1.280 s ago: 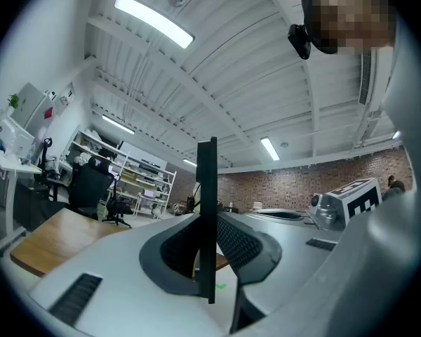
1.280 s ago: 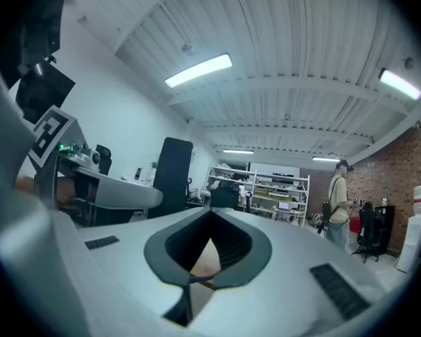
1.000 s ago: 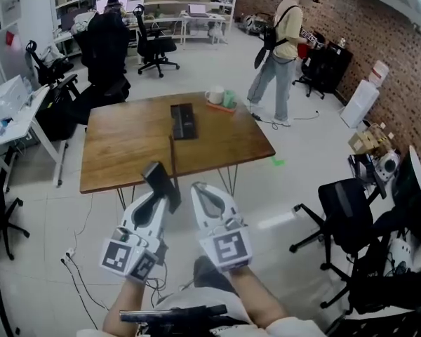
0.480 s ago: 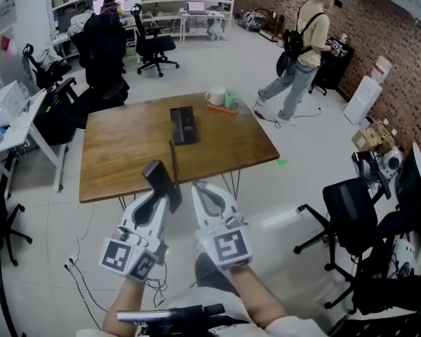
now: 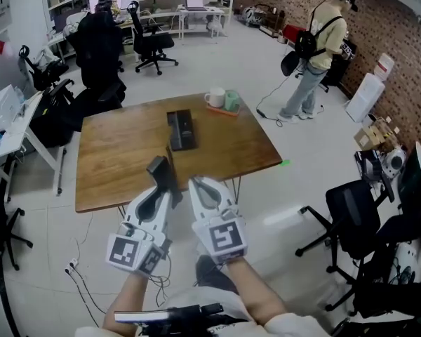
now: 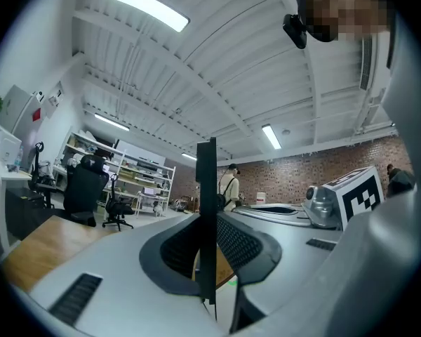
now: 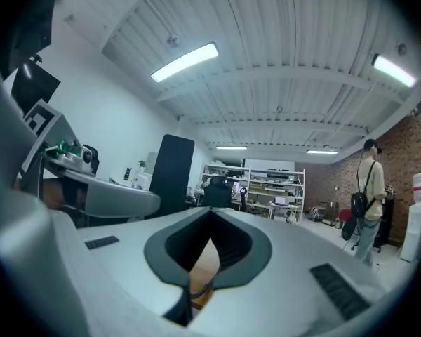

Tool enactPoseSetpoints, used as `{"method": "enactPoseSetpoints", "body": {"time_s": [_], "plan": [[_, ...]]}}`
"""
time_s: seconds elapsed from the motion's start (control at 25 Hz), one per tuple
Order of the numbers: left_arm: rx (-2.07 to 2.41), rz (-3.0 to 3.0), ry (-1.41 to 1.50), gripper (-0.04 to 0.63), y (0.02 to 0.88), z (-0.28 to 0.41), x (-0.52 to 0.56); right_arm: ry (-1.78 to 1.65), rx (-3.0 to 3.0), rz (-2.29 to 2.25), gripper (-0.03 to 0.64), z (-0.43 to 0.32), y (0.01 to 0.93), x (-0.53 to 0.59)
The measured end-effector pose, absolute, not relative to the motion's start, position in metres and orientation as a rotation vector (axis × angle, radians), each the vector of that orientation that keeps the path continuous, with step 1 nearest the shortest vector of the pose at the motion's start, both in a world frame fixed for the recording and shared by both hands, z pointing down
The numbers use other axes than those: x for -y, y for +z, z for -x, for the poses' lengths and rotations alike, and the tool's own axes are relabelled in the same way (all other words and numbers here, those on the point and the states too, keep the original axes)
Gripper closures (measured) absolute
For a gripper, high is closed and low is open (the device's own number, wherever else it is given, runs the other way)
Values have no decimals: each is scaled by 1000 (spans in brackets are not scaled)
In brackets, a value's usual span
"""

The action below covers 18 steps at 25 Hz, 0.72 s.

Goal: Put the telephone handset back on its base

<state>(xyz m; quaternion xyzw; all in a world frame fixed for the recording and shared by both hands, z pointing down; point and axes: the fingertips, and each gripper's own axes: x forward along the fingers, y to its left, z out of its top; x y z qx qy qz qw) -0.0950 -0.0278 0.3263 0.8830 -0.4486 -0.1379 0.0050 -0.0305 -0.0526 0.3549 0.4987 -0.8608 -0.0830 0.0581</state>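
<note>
Your left gripper [image 5: 167,194] has its jaws clamped on the handset [image 5: 161,174], which sticks up past the fingertips, ready for carrying. The base [image 5: 181,129] lies on the table [image 5: 119,160], well ahead of them. Your right gripper [image 5: 196,184] is closed on nothing and rides just beside the left. The handset shows only edge-on between the pads, and the base is too small to show its cradle.

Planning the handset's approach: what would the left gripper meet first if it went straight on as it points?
Likely nothing at once: the left gripper, shut on the handset, aims over the wooden table toward the base, seemingly above the tabletop; depth is unclear.
</note>
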Motion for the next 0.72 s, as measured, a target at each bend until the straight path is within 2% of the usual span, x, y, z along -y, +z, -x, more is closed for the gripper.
{"method": "enactPoseSetpoints", "body": {"time_s": [0.72], "plan": [[1458,-2650,-295,529,363,84,156,-125,2631,-1471,614,21,390,173]]}}
